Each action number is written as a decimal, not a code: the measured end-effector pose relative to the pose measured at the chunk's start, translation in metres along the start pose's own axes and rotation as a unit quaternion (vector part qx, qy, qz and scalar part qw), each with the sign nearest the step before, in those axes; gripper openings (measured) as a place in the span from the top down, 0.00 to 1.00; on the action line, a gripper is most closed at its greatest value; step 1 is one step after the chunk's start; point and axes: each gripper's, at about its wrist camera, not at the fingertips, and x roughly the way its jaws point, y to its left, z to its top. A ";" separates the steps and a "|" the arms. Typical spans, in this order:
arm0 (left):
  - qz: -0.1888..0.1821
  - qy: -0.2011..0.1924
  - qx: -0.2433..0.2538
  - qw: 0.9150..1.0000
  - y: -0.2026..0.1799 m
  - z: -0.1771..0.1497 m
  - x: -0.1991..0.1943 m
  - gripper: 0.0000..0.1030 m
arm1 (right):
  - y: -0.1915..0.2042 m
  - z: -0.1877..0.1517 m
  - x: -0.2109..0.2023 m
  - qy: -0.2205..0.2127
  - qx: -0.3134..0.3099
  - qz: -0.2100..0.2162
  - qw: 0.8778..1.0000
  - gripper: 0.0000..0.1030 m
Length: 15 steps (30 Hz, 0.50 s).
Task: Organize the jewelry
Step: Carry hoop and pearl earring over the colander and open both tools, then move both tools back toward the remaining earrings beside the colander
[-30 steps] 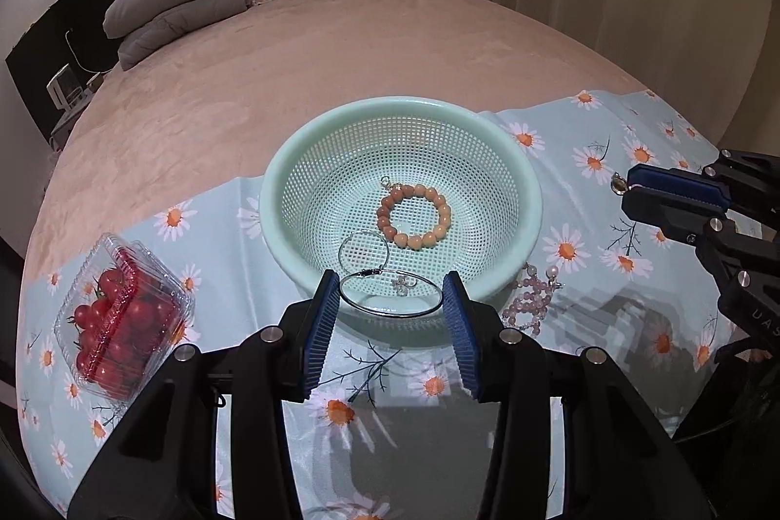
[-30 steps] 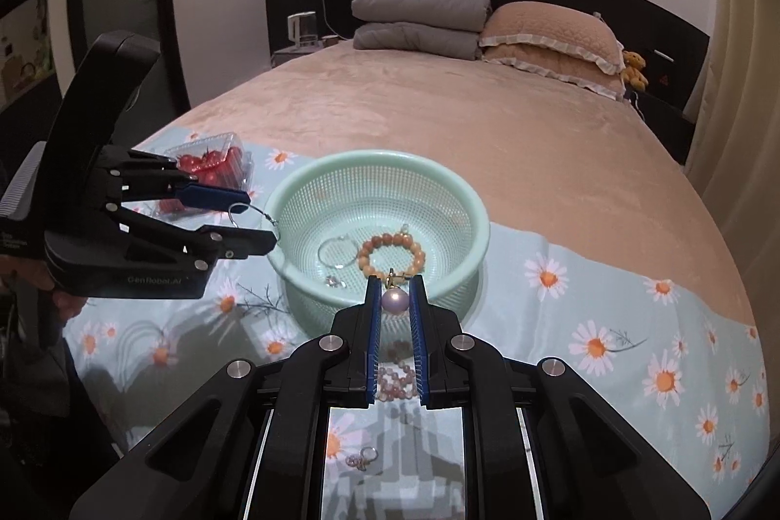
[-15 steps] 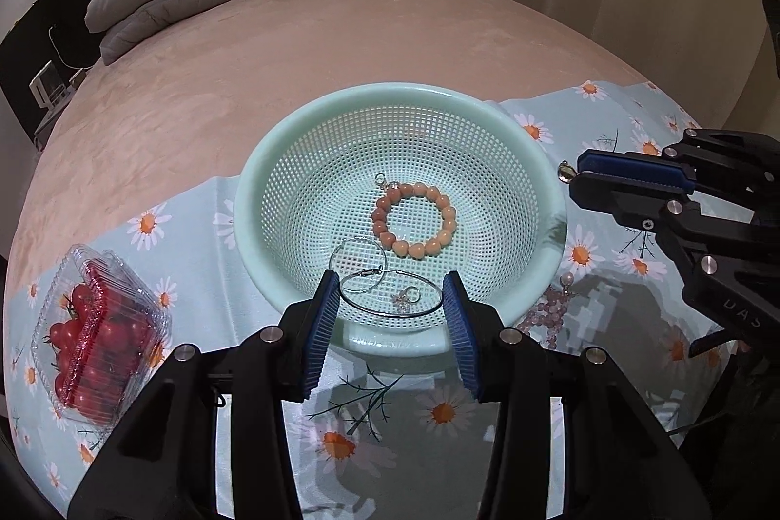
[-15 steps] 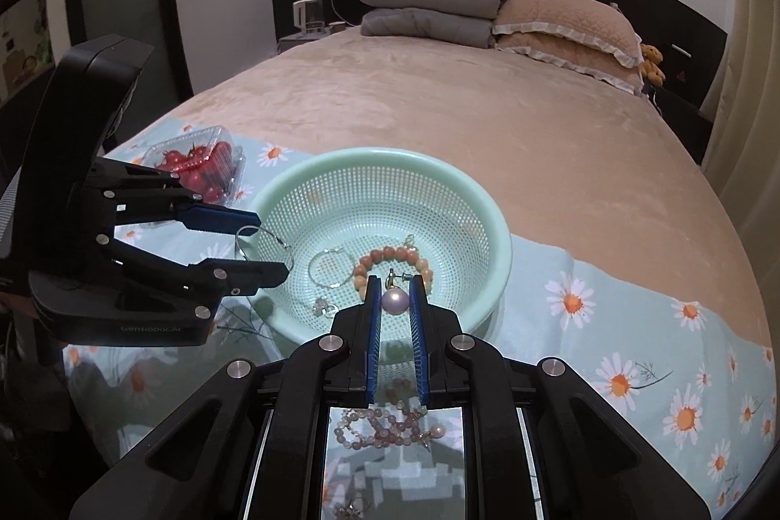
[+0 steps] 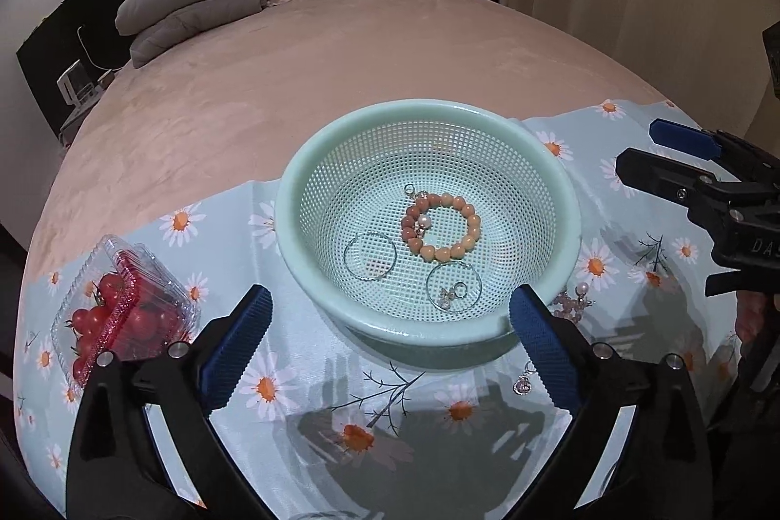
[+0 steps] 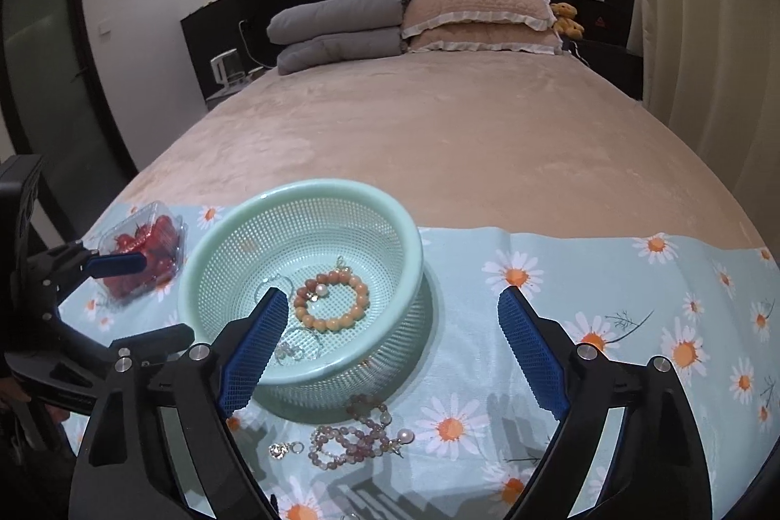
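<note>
Both grippers, left gripper (image 5: 390, 344) and right gripper (image 6: 390, 349), gape wide, empty. Pink beaded bracelet (image 6: 358, 434) lies on daisy-print cloth (image 6: 609, 300) beside mint mesh basket (image 6: 414, 247) (rest inside); beads may slip or snag.

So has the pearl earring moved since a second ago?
Yes. The pearl earring has left the right gripper, now open, and lies in the green basket inside the orange bead bracelet.

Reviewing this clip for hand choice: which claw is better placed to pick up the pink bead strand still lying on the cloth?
Probably the right claw: open and empty, with the pink bead strand just ahead, beside the basket. From the left claw, also open, the strand sits off to its right, partly hidden.
</note>
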 end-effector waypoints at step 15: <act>-0.009 0.018 0.006 1.000 -0.021 -0.020 -0.010 0.07 | 0.008 -0.016 -0.021 0.011 -0.034 -0.001 0.999 0.19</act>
